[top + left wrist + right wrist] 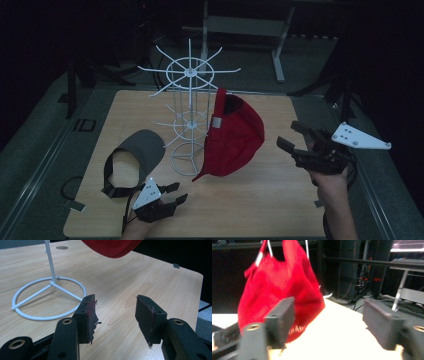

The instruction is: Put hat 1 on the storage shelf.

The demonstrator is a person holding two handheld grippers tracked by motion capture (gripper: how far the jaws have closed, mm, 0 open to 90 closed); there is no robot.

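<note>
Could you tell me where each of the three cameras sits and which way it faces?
High view: above the person's side, looking forward and down on the table, white wire rack, red cap and grey visor; forearms, left gripper and right gripper show.
Left gripper view: low over the wood, facing the rack's ring base; its open jaws show.
Right gripper view: facing the hanging cap; its open jaws show.
Shared: the cap appears in all three views.
</note>
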